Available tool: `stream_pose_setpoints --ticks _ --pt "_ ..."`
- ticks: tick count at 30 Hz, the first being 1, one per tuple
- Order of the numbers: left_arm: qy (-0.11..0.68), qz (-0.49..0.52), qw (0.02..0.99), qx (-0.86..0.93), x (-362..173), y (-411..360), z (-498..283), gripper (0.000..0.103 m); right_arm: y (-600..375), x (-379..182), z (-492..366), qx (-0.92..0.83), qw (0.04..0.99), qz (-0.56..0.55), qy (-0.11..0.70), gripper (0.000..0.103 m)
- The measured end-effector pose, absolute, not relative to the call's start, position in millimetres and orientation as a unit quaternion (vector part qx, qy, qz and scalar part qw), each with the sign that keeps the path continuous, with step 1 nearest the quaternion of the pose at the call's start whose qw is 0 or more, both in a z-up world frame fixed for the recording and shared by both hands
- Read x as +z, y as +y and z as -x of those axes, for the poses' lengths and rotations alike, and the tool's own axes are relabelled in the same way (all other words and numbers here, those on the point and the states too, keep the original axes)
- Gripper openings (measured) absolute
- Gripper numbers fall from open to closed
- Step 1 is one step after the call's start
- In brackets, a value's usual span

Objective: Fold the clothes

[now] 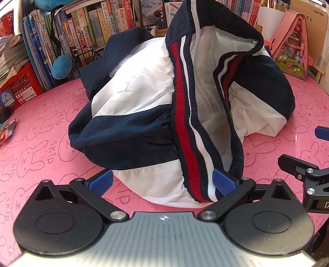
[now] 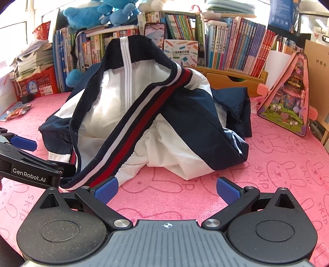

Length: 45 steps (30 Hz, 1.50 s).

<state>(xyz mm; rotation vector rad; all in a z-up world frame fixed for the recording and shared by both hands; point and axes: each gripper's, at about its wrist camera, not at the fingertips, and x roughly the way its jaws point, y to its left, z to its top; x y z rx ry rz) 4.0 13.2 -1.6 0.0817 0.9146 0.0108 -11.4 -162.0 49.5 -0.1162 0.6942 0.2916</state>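
Left wrist view: the left gripper point(image 1: 162, 181) is spread wide around the near hem of the jacket point(image 1: 144, 115) (contact cannot be told). The right gripper point(image 2: 167, 190) is spread wide over bare pink mat point(image 2: 277, 174), its left pad beside the hem. Books point(image 2: 236, 53) line the far side.

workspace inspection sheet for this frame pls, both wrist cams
Surface: pink bunny-print mat, flat.
Job's things: navy-and-white jacket heaped and unfolded, striped hem arching up.
Clutter: snack wrapper at the mat's edge; pink toy case standing behind.
Grippers: left gripper open, hem lying between its fingers; right gripper open over bare mat.
Cables: nothing seen.
Surroundings: bookshelf, blue plush toys, red crate.
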Motion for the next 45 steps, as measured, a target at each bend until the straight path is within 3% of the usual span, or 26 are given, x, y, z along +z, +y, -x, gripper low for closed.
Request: stream_pose_setpoints --ticks 30,39,42,44,45 --pt "0.435 -0.027 0.899 0.034 4.9 40.0 -7.4 0.103 -166.3 54.0 2.7 0.131 0.936 0.045 0.324 0.103" --pt "0.398 -0.009 0.917 -0.003 25.6 29.2 -9.1 0.103 -141.8 94.4 -64.2 0.145 0.958 0.013 0.249 0.102" --pt "0.391 -0.005 0.92 0.003 28.8 26.9 -20.6 0.103 -122.2 102.4 -97.9 0.11 0.964 0.054 0.235 0.101" --pt "0.386 -0.002 0.923 0.007 29.5 25.8 -28.3 0.103 -115.9 98.6 -120.2 0.086 0.961 0.073 0.252 0.083" --pt "0.38 -0.001 0.925 0.009 28.8 25.3 -33.5 0.103 -116.6 96.0 -128.3 0.08 0.957 0.078 0.267 0.06"
